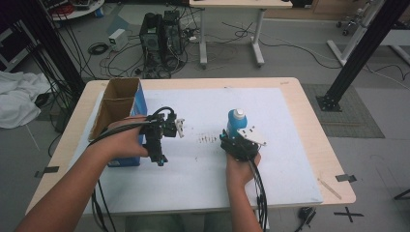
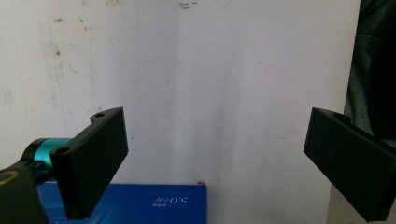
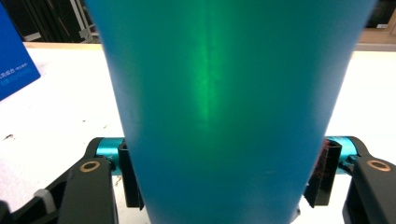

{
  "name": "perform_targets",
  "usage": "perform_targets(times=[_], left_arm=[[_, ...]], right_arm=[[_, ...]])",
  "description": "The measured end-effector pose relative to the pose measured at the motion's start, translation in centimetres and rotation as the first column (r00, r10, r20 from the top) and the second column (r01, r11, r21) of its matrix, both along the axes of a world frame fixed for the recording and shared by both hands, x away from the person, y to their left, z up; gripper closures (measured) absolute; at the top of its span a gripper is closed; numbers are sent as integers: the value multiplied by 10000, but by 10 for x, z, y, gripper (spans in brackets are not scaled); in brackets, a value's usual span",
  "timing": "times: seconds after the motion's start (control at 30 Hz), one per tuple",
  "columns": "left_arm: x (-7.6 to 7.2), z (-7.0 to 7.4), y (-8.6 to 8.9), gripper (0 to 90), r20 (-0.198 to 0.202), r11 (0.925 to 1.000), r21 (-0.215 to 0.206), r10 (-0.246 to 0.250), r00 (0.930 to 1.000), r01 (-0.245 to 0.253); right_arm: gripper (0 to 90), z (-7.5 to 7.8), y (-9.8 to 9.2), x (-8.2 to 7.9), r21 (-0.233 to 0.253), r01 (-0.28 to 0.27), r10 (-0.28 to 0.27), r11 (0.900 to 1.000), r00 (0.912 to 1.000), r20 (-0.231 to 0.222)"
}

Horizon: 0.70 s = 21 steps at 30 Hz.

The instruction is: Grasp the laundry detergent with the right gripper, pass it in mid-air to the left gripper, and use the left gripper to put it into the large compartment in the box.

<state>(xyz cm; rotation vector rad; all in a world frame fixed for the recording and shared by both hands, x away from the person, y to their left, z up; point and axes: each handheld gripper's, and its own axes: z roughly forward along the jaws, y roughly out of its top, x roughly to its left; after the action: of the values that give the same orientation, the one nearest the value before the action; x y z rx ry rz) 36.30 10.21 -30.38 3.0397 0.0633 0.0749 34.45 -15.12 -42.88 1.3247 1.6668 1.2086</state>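
A blue bottle (image 1: 236, 123) with a white cap stands upright at the middle right of the white sheet (image 1: 203, 183). My right gripper (image 1: 238, 143) is shut on its lower body. In the right gripper view the teal-blue bottle (image 3: 224, 93) sits between the two jaws, with a black finger (image 3: 130, 177) pressed against each side. My left gripper (image 1: 159, 145) is held beside the open blue cardboard box (image 1: 121, 104) at the left. Its jaws stand wide open over bare sheet, with nothing between its fingers (image 2: 93, 163). The box's printed blue side (image 2: 140, 203) shows just below them.
Dark smudges (image 1: 208, 139) mark the sheet between the two grippers. Cables trail from both grippers toward the near table edge. On the floor beyond the table are a computer tower (image 1: 162, 43), loose cables, another desk and black frame posts (image 1: 360, 53).
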Motion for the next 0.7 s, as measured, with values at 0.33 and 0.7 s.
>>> perform_targets(times=[0.33, 0.7], left_arm=[[1, -1, -1, 62, -60, 10000, 37, -41, 10000, 41], [1, -3, -1, 62, -96, 9998, 186, -70, 9999, 72]], right_arm=[[348, 1, 1, -2, 10, 92, -92, 10000, 9999, 80], [393, 0, 2, -3, -42, 154, -154, 9999, 9998, 135]])
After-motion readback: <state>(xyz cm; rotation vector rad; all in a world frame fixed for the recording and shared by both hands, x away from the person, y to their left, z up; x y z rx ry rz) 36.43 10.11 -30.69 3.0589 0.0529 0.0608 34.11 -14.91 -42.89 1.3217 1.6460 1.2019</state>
